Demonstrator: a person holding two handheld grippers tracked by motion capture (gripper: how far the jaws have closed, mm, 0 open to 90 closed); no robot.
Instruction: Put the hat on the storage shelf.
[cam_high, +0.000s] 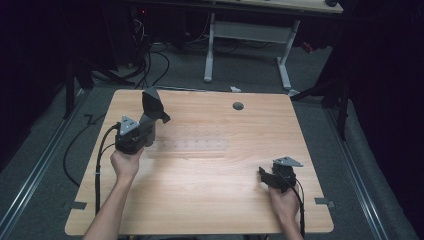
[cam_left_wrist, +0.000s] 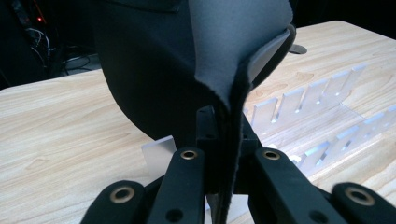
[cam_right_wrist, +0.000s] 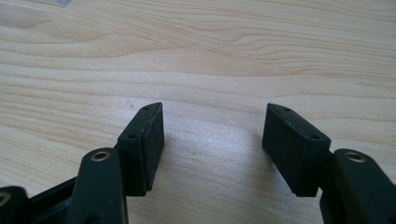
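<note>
Forearms came in from the bottom edge of the high view, one hand on each gripper. L gripper (cam_high: 148, 121) sat over the table's left-rear part, jaws clamped on a dark folded piece, prob. black fabric or thin foam sheet (cam_high: 152, 104); I couldn't tell the exact item. Piece stood up above the jaws and fanned wider toward its top, clear of the table. L gripper view confirmed: both jaws pressed together on the sheet's (cam_left_wrist: 154, 74) lower edge, grey inner face and black outer face visible, raw edge running down between the pads.

Clear acrylic slotted rack (cam_high: 192, 145) lay flat on the wooden table (cam_high: 210, 195), just right of the L gripper, near table centre. In L gripper view the rack (cam_left_wrist: 308, 112) showed as rows of transparent upright dividers behind and right of the held sheet; not touching it as far as I could see.

R gripper (cam_high: 265, 176) was near the table's front-right corner, well apart from rack and sheet. R gripper view: jaws spread wide, nothing between the pads (cam_right_wrist: 147, 149), bare wood grain below.

Small round grey grommet (cam_high: 238, 106) sat near the table's far edge.
</note>
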